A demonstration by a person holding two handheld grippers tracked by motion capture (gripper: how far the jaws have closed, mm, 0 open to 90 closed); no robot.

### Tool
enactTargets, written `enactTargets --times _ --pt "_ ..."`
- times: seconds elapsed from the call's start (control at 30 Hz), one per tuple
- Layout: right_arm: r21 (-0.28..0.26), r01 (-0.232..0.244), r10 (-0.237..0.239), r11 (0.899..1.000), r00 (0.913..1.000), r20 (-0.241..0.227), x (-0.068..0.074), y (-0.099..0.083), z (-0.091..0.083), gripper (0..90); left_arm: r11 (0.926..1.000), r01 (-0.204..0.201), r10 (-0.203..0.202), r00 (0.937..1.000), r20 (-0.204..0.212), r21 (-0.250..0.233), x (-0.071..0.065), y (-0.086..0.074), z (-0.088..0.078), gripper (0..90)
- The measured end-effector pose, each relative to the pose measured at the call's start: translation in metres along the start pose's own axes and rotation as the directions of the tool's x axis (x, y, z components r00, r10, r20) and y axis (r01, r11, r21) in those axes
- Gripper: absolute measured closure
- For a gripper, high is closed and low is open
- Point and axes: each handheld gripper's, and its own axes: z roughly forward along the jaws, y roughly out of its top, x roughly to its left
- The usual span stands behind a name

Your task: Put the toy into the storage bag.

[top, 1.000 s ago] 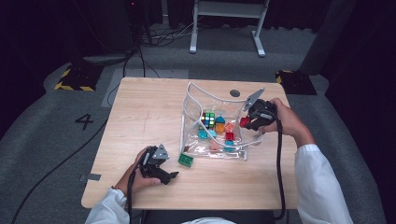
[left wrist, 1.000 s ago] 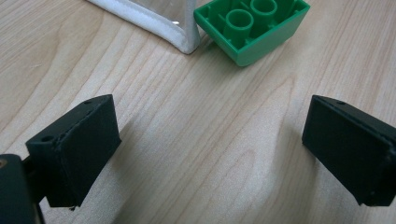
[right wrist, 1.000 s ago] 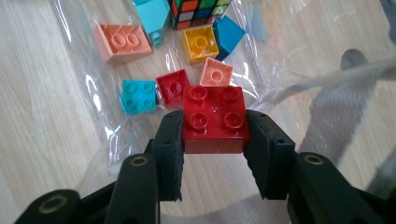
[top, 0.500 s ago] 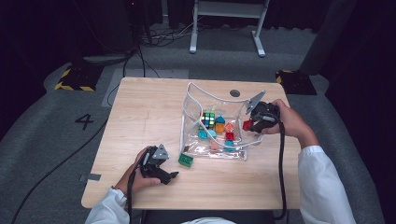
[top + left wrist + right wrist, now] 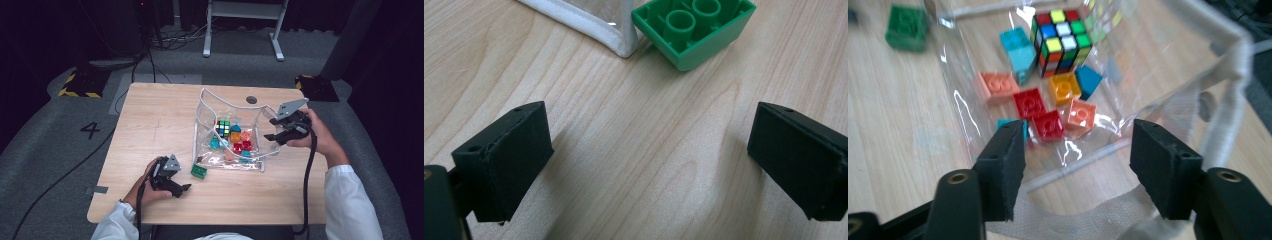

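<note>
A clear plastic bag [image 5: 207, 115] with white trim lies open at the middle of the table. Inside it are a Rubik's cube [image 5: 223, 128], two red bricks [image 5: 242, 146] and several other coloured bricks. My right gripper [image 5: 270, 129] hovers at the bag's right rim. Its jaws have just been opening and stand open with nothing between them. In the right gripper view the gripper [image 5: 1078, 165] looks into the bag [image 5: 1168, 65] at the cube [image 5: 1062, 40] and red bricks [image 5: 1040, 115]. A green brick [image 5: 199, 171] lies outside the bag's near left corner. My left gripper [image 5: 182, 190] rests open beside it; the brick [image 5: 694, 30] lies ahead of the open left gripper [image 5: 649, 155].
The wooden table [image 5: 150, 120] has a dark round hole [image 5: 251, 99] behind the bag. Cables trail from both grippers over the table's near edge. A white metal frame [image 5: 242, 10] stands on the grey floor beyond the table.
My right gripper has drawn back to the right and slightly up from the bag while its jaws opened. The red brick seen at its jaws is gone from them. The left gripper stayed put.
</note>
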Motion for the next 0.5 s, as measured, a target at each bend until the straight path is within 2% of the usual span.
enactTargets --times 0.1,0.23,0.33,0.43,0.5 --pt "-0.076 -0.04 0.043 0.996 0.9983 0.039 0.002 -0.005 -0.011 33.1 1.0 0.001 -0.001 1.0 0.002 0.0 0.0 0.0 0.0 4.1" --pt "-0.154 -0.052 0.064 0.987 0.9952 0.074 0.004 -0.013 -0.024 31.1 1.0 0.0 0.0 1.0 -0.001 0.0 0.0 0.0 0.0 4.0" --pt "-0.209 -0.079 0.102 0.975 0.9899 0.098 0.007 -0.021 -0.035 30.3 1.0 0.001 -0.001 1.0 0.001 0.0 0.0 0.0 0.0 4.1" --pt "-0.246 -0.089 0.12 0.965 0.9866 0.111 0.008 -0.031 -0.044 29.9 1.0 0.0 0.0 1.0 -0.001 0.0 0.0 0.0 0.0 4.1" --pt "-0.28 -0.127 0.166 0.952 0.9791 0.118 0.009 -0.04 -0.05 29.9 1.0 0.0 0.0 1.0 0.0 0.0 0.0 0.0 0.0 4.1"
